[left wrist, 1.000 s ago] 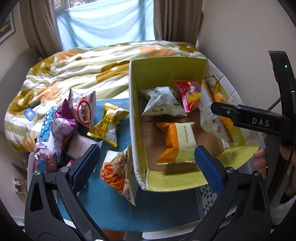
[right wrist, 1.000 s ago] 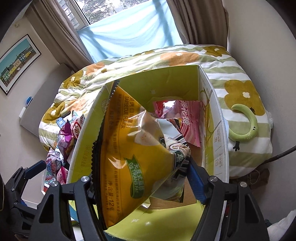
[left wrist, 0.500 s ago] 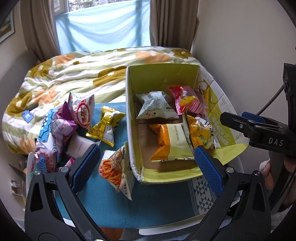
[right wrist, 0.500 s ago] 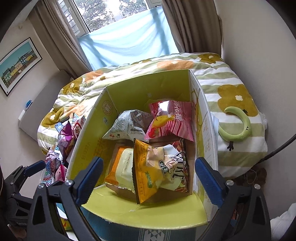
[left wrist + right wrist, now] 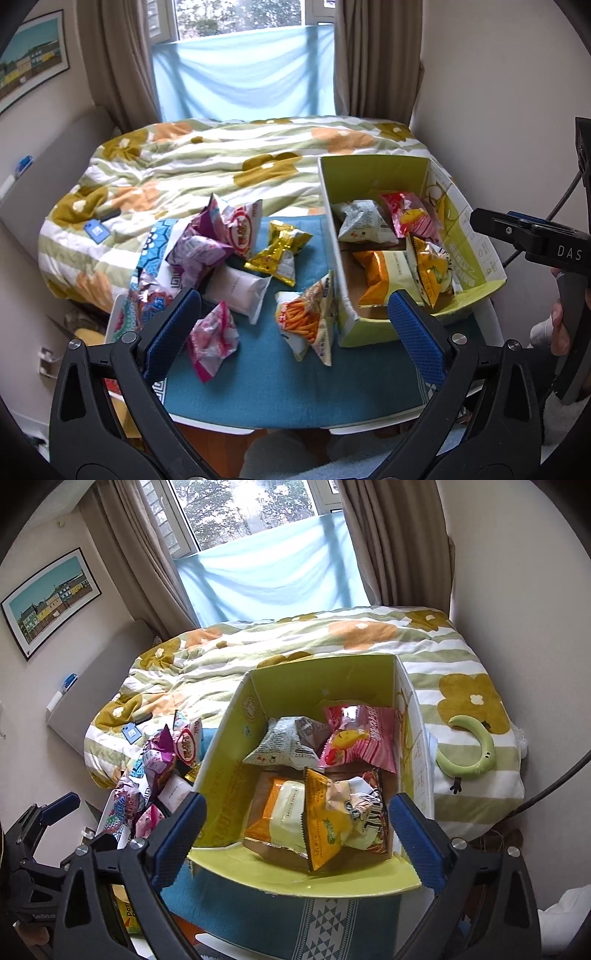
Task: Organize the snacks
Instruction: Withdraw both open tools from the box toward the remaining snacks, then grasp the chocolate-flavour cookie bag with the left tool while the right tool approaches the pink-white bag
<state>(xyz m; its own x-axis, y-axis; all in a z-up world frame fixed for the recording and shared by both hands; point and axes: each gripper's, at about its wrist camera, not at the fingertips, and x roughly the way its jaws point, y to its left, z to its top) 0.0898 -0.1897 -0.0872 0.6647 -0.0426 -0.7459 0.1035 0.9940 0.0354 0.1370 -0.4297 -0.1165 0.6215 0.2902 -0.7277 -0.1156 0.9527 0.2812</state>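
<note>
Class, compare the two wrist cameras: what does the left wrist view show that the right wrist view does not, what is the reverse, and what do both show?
Only the left wrist view shows the fries packet leaning against the box's outer wall and the gold packet on the blue mat.

Only the right wrist view shows the green curved toy on the bedspread to the right of the box.

Both show the green box, the four packets inside it, including the orange packet, and each view's own gripper open and empty: left gripper, right gripper.
</note>
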